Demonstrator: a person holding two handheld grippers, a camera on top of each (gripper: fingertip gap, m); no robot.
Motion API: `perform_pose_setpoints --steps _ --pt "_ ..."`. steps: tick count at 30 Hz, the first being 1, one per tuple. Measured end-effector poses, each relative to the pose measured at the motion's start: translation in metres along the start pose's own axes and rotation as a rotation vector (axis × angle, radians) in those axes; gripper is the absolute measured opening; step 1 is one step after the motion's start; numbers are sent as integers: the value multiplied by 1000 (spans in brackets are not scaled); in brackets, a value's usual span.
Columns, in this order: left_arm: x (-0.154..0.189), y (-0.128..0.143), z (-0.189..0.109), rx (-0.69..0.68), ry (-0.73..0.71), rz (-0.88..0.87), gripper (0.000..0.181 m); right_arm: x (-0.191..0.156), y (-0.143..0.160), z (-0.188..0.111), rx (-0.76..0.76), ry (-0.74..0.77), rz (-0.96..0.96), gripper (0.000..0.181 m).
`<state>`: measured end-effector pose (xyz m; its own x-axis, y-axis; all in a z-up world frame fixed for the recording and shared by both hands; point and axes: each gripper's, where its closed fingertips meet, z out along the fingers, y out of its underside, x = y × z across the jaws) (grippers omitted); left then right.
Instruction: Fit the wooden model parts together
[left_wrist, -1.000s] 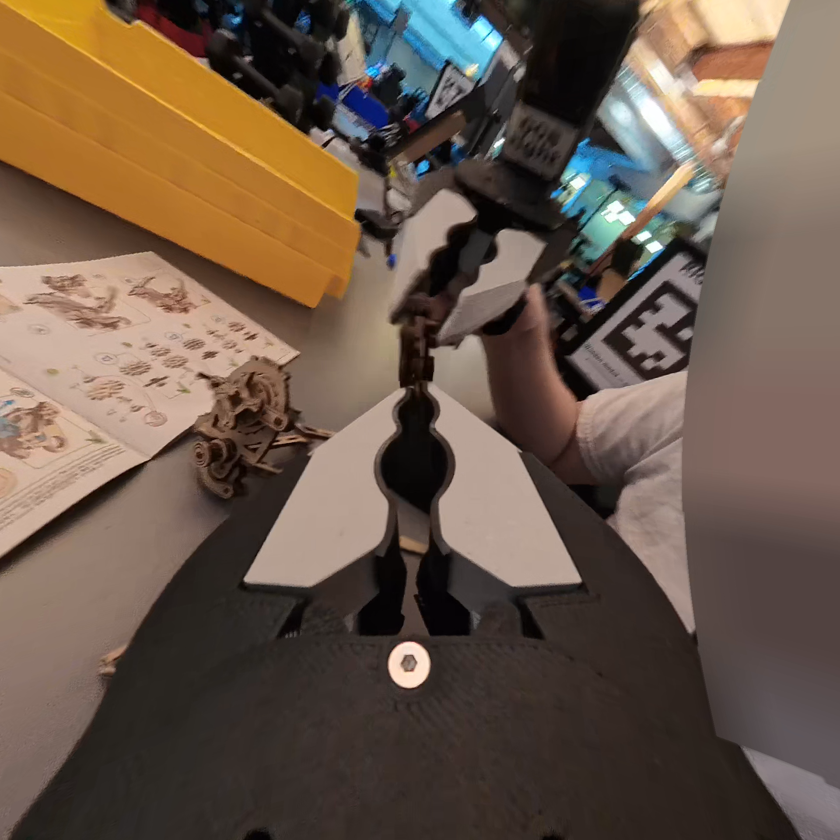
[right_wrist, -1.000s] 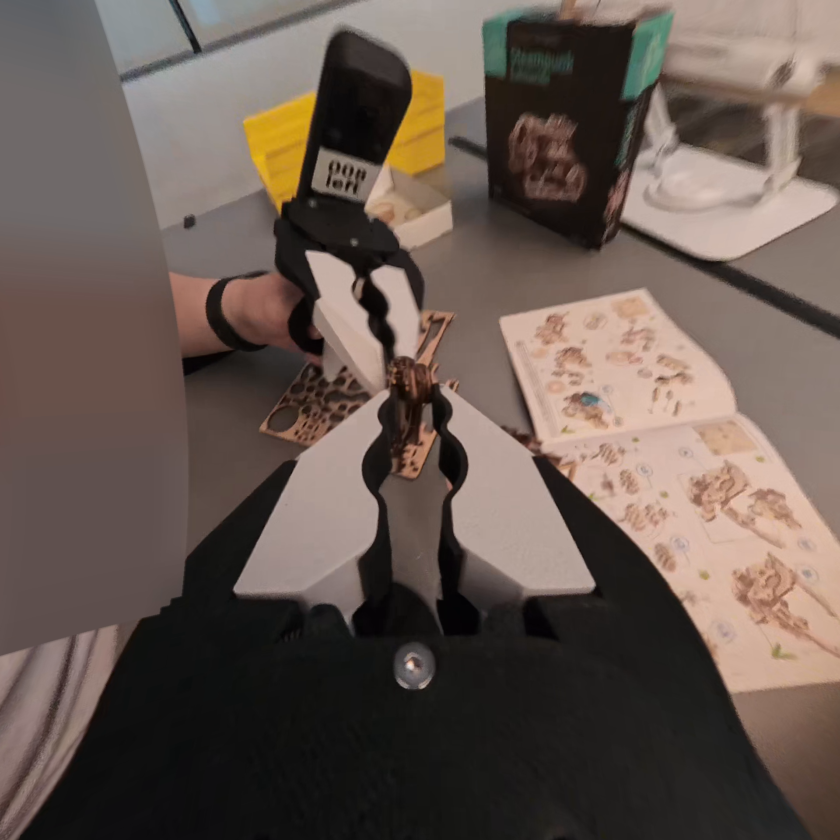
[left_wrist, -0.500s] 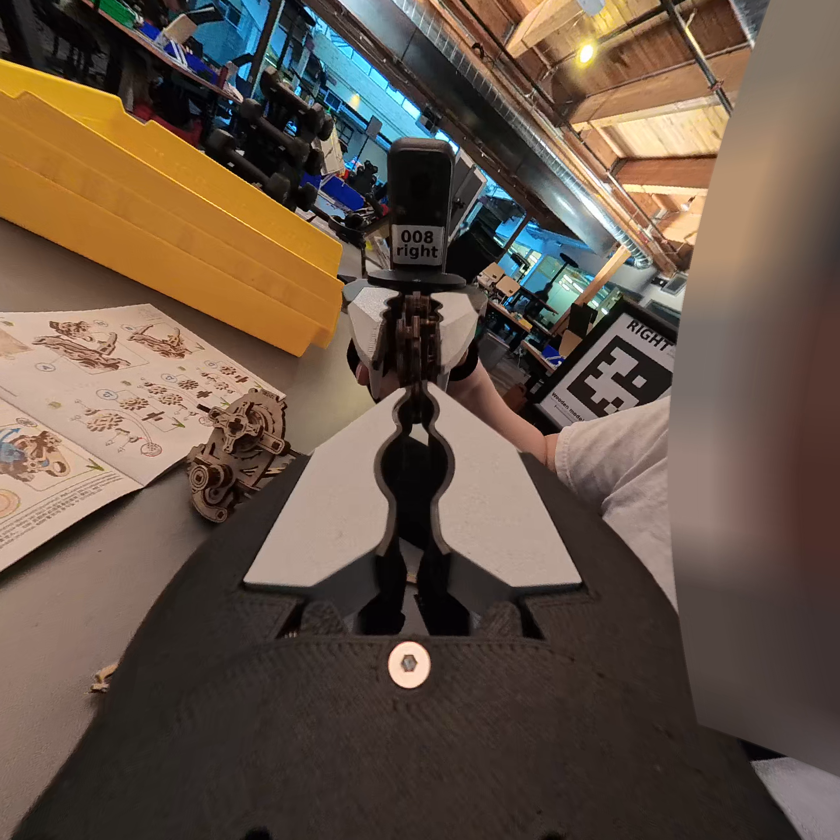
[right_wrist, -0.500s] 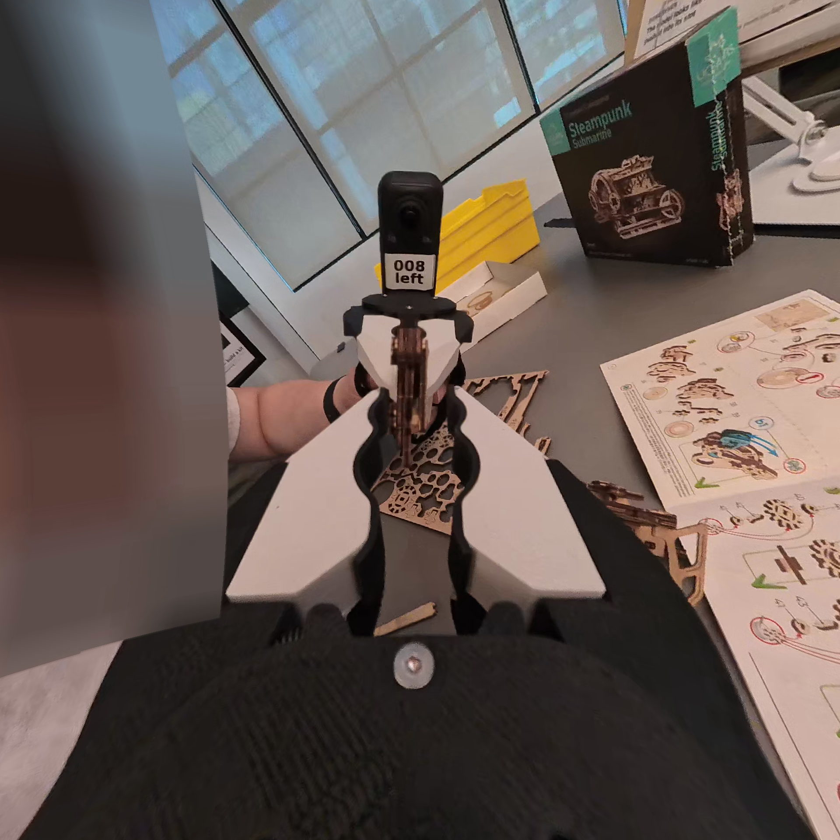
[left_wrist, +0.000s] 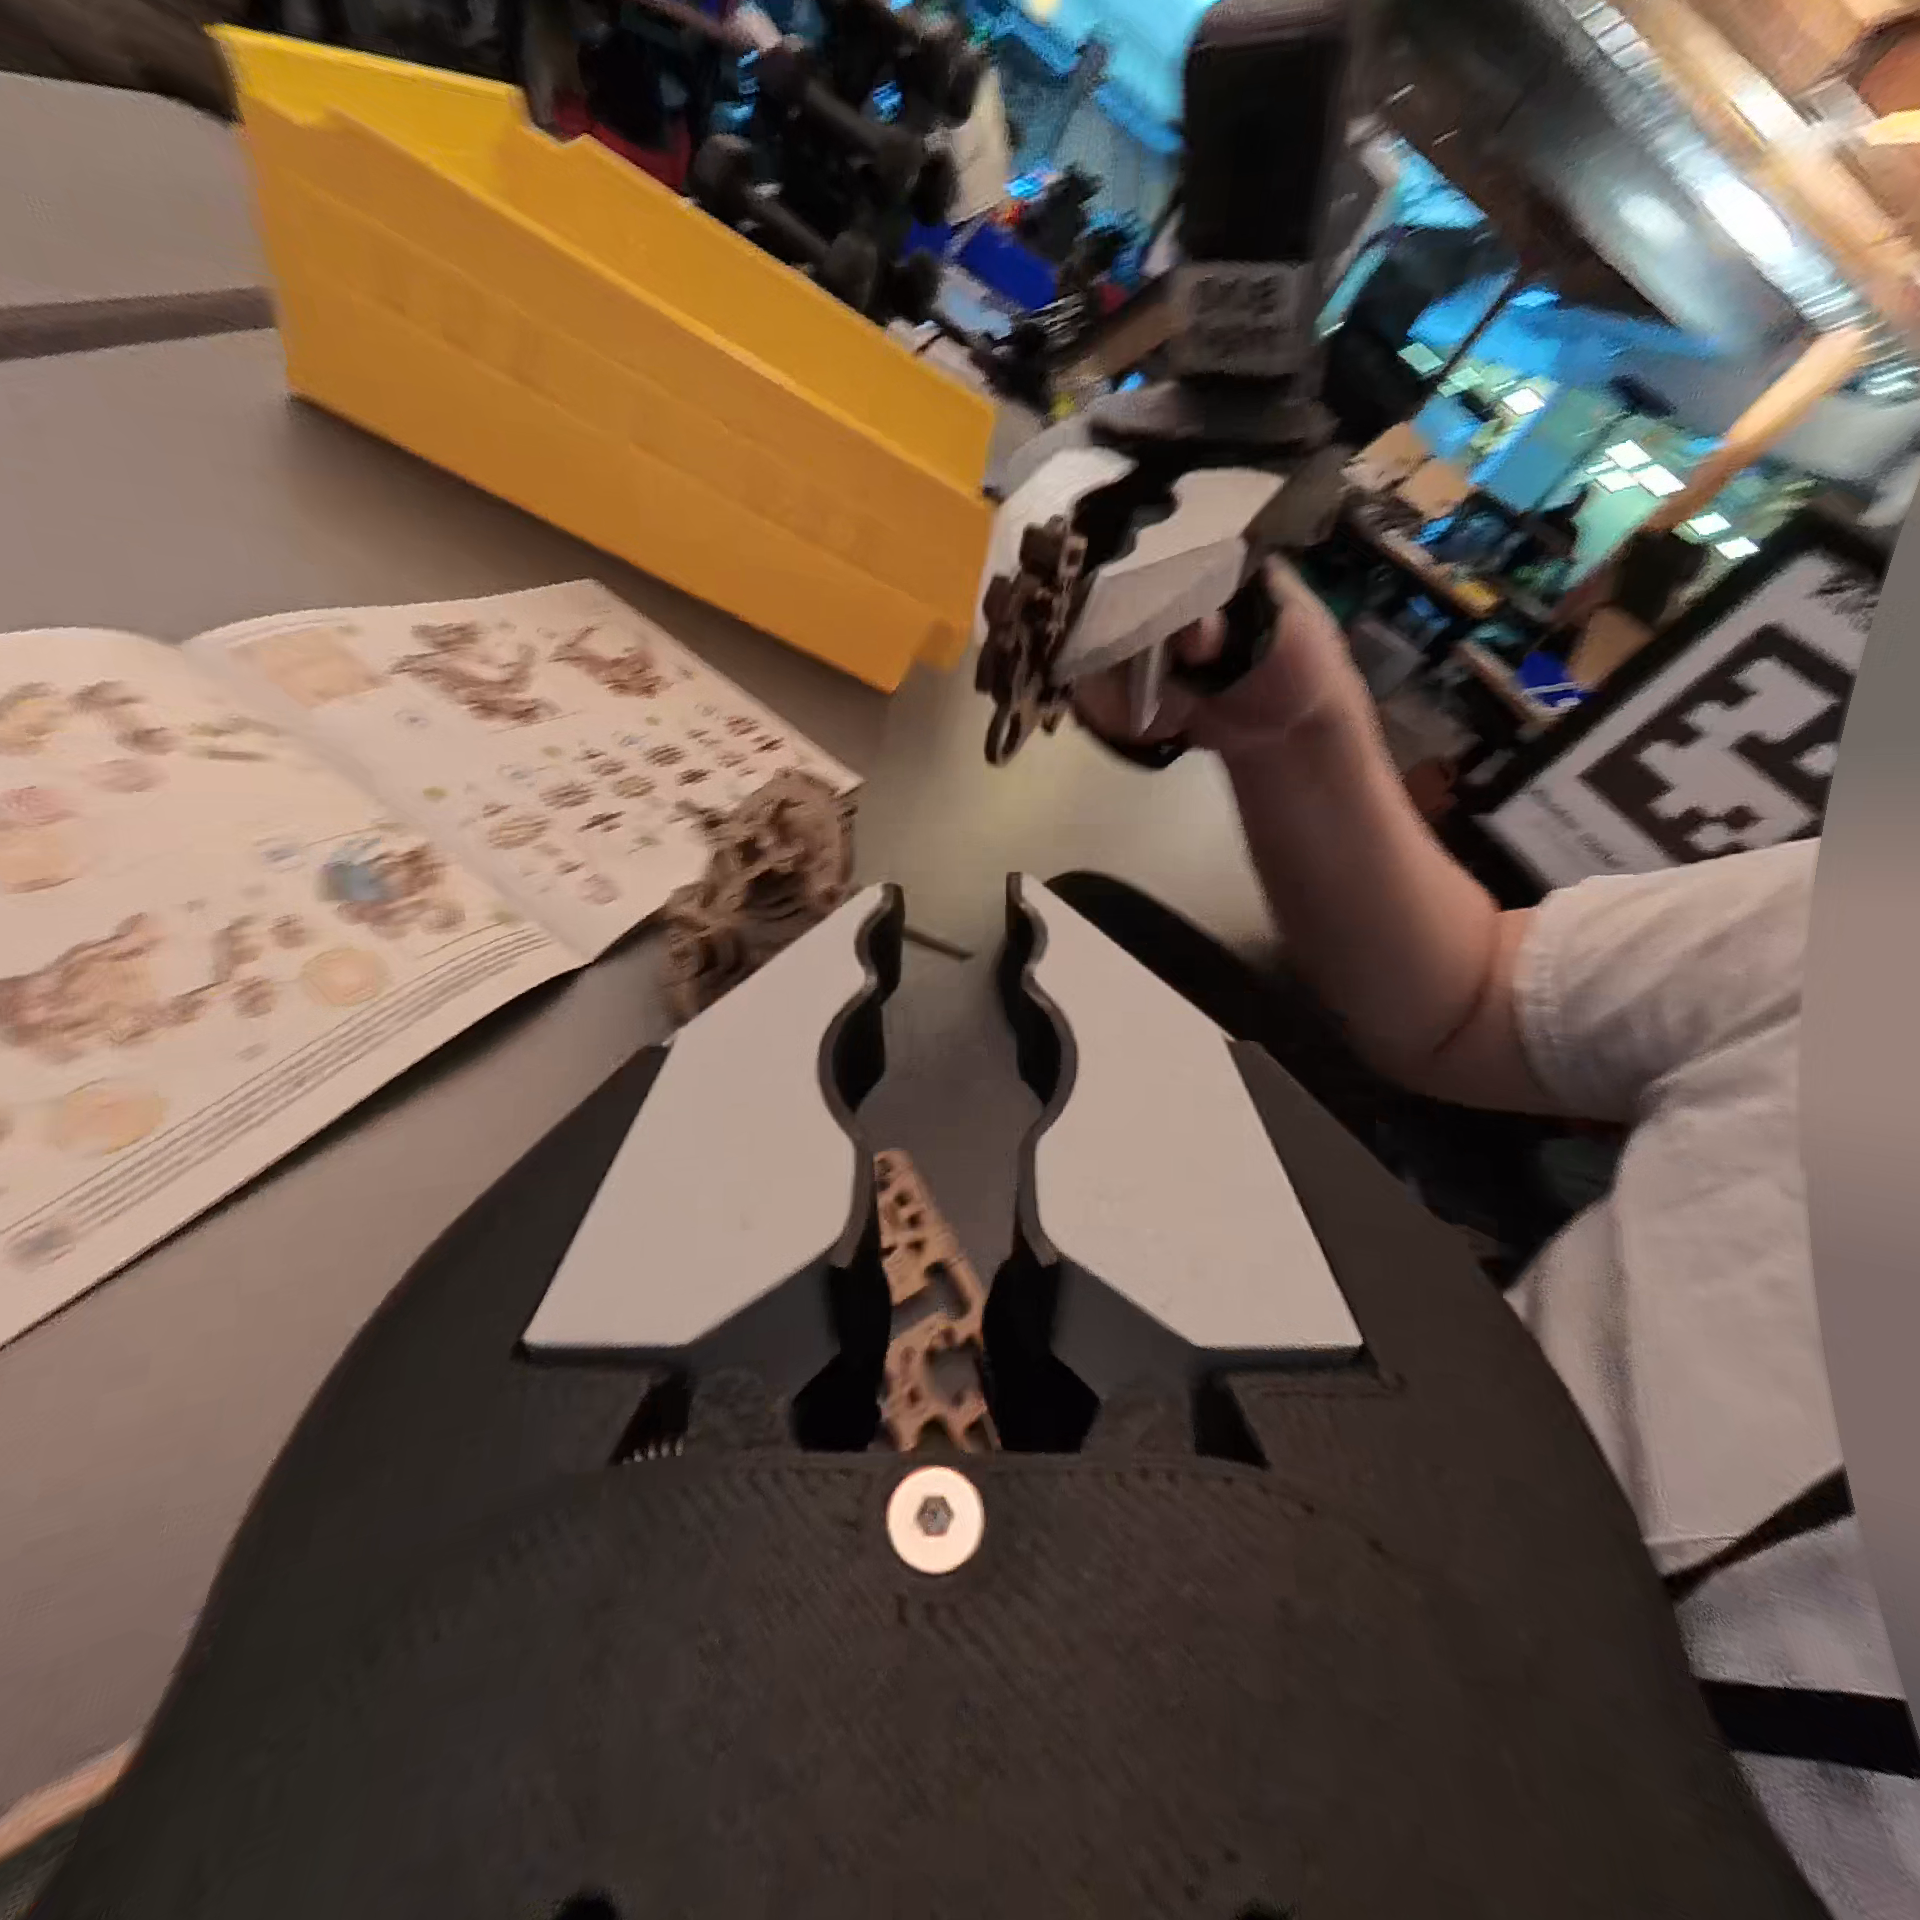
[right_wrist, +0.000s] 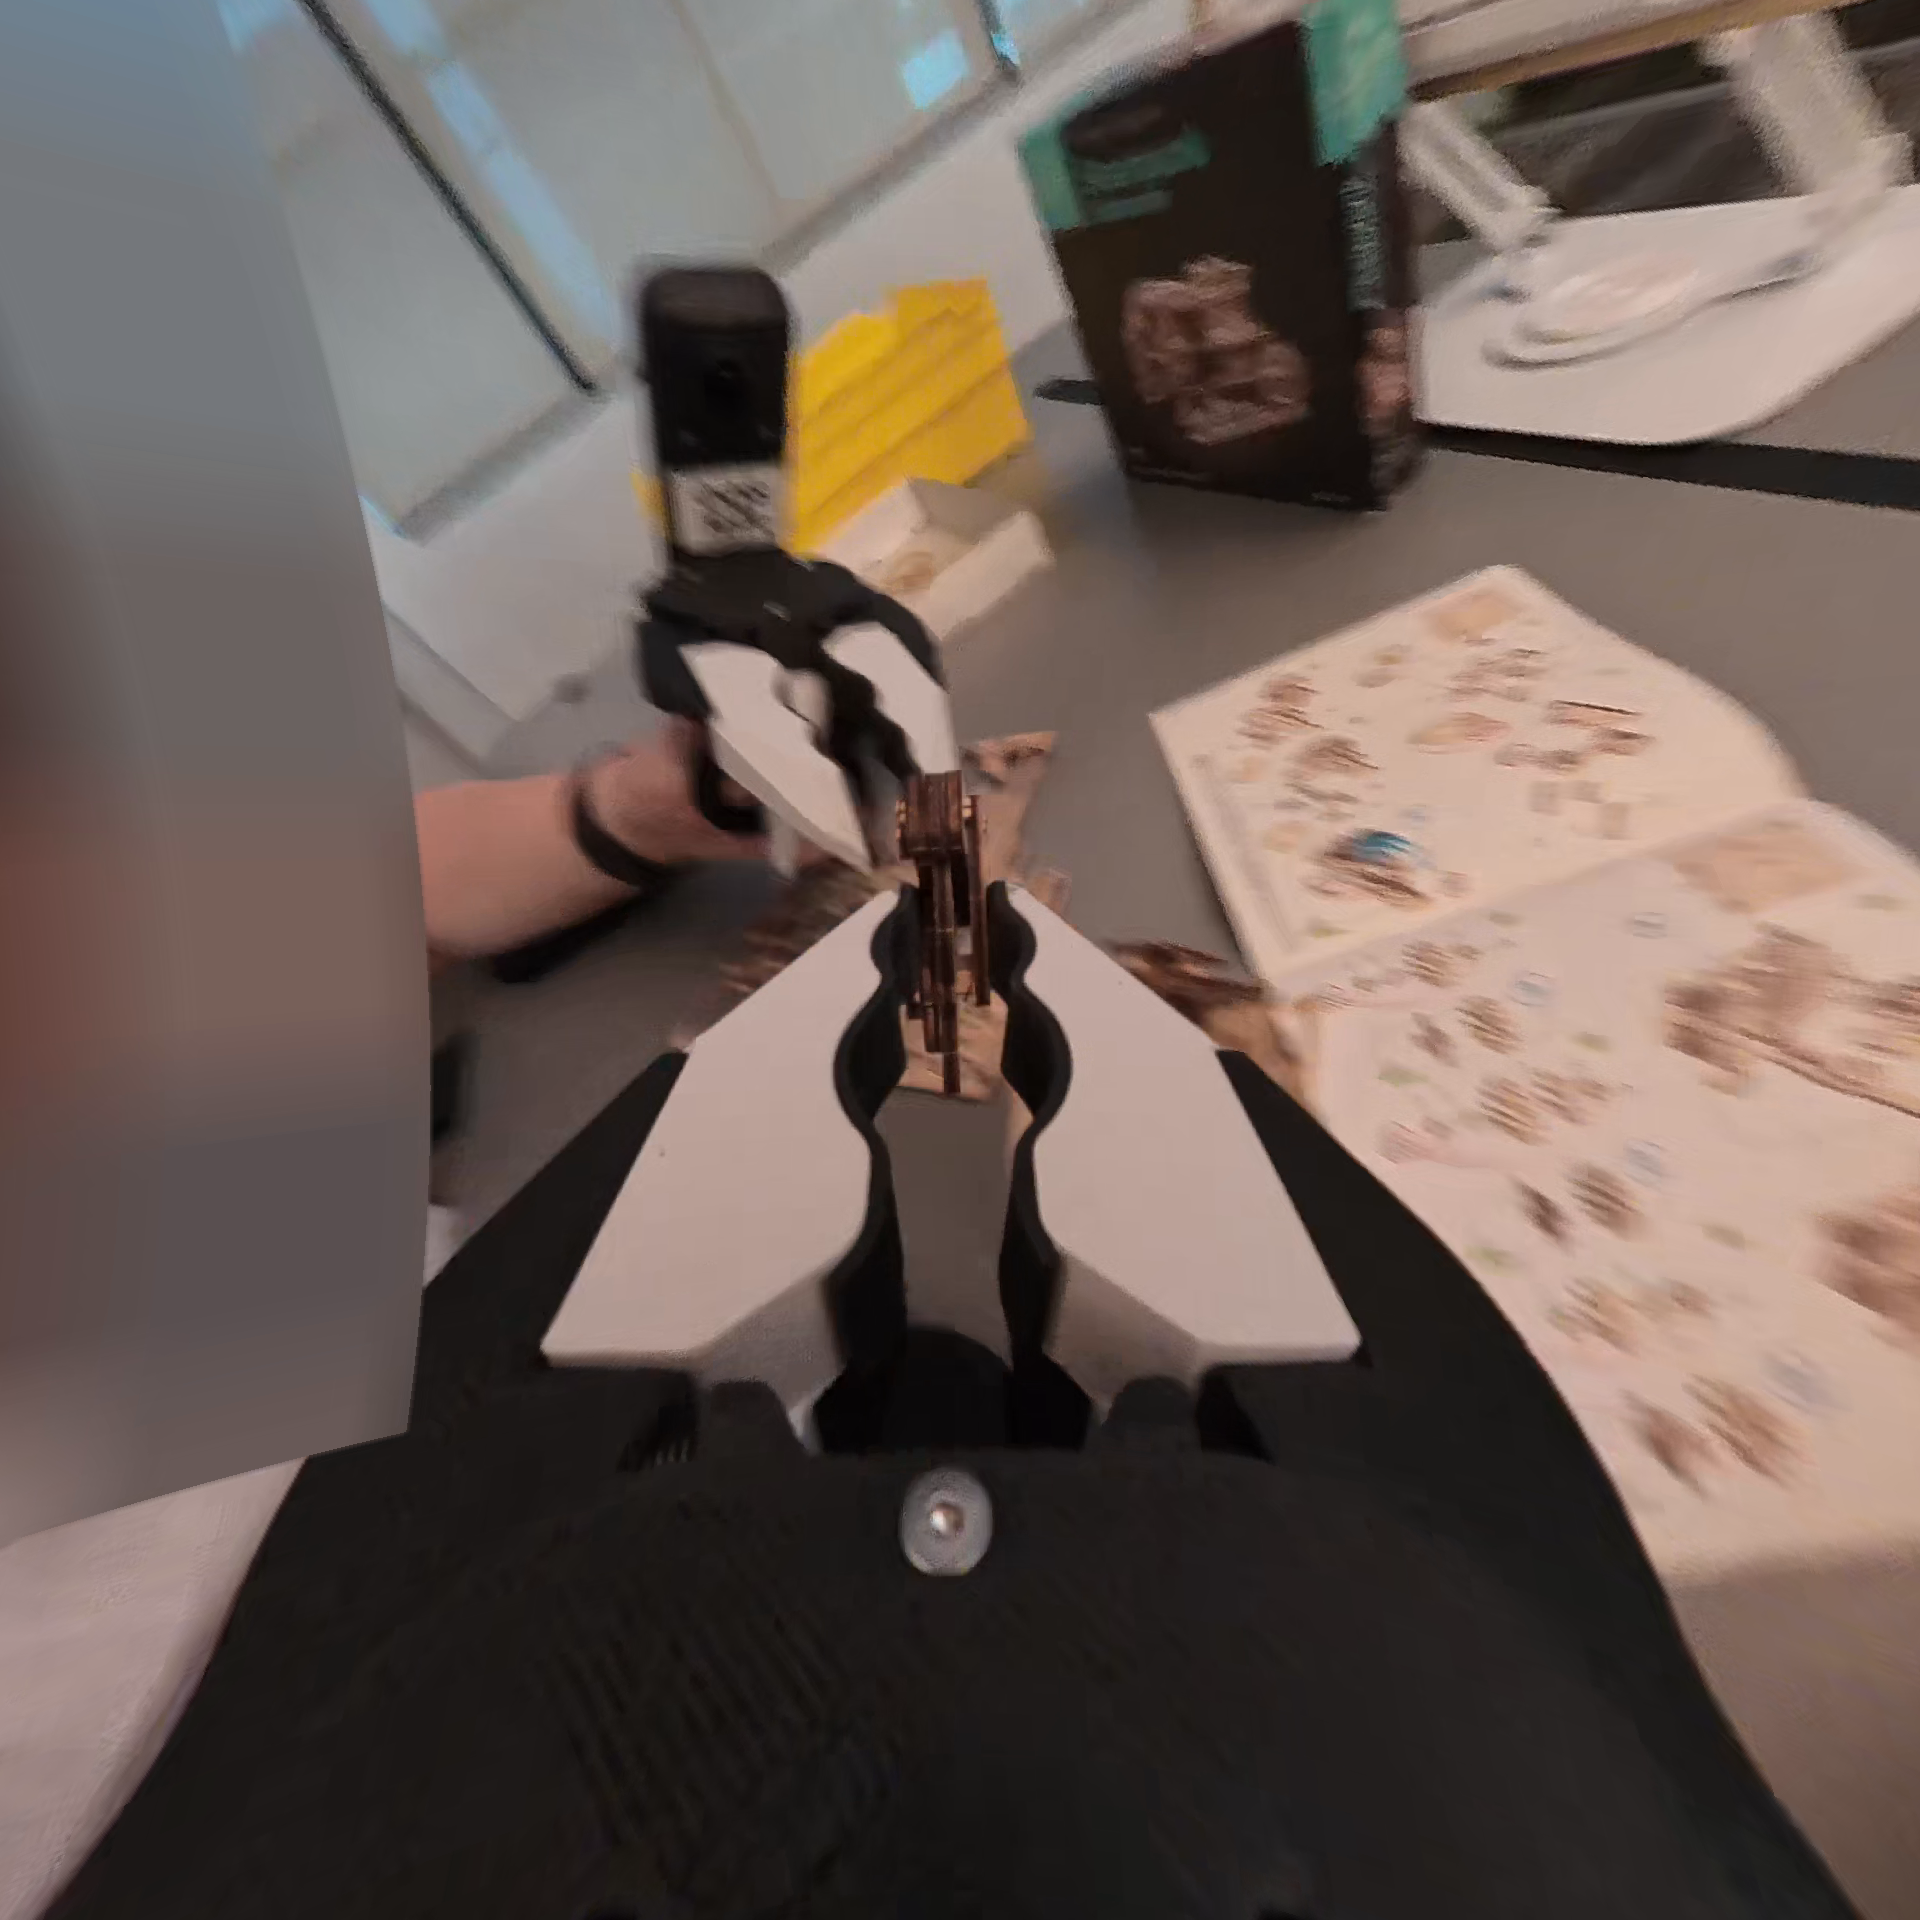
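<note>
- Busy workshop behind, grey bench (left_wrist: 156, 499) up front, stacked yellow bins (left_wrist: 623, 384) in the upper left of the left wrist view, open instruction booklet (left_wrist: 312, 831) at mid-left. Everything smeared with motion blur, so fine detail is a guess.
- Left tongs (left_wrist: 951, 899) spread apart, nothing between the tips. Only a perforated wooden sheet (left_wrist: 930, 1320) showing through the gap lower down, apparently lying on the bench underneath.
- Right tongs (right_wrist: 945, 894) pinching the gear subassembly (right_wrist: 940, 904), a stack of thin dark wooden layers sticking up past the tips at centre frame. Same piece hanging off those tongs at upper centre-right of the left wrist view, held in the air.
- Another built-up model piece (left_wrist: 758, 883) sitting on the bench at the booklet's corner, just left of the left tongs.
- Black kit box (right_wrist: 1236, 270) standing upper right in the right wrist view, well clear.
- Biggest worry: one-sided grip on a stack of thin layers. Probably easy to twist or pop the layers apart if squeezed off-axis or swung fast.
- Second worry: only part of the piece pinched, so a bump against the left tongs, close by in the right wrist view, could lever it out.
- Third: left tongs low over the bench, could snag the perforated sheet or nudge the model piece off the booklet.
</note>
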<state>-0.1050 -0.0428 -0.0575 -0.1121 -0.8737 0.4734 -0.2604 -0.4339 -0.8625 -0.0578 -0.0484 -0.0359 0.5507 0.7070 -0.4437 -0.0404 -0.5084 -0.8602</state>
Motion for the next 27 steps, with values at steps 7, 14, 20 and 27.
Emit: perform_pose_setpoints --steps 7,14,20,27 --pt "-43 40 1 -176 -122 -255 10 43 50 9 -235 183 -40 11" --pt "-46 47 23 -164 -70 -459 5 43 71 24 -271 161 28 11" --pt "-51 46 29 -123 -73 -515 7 44 77 36 -274 133 64 11" --pt "-52 41 30 -63 -27 -592 5 48 73 39 -228 151 96 11"
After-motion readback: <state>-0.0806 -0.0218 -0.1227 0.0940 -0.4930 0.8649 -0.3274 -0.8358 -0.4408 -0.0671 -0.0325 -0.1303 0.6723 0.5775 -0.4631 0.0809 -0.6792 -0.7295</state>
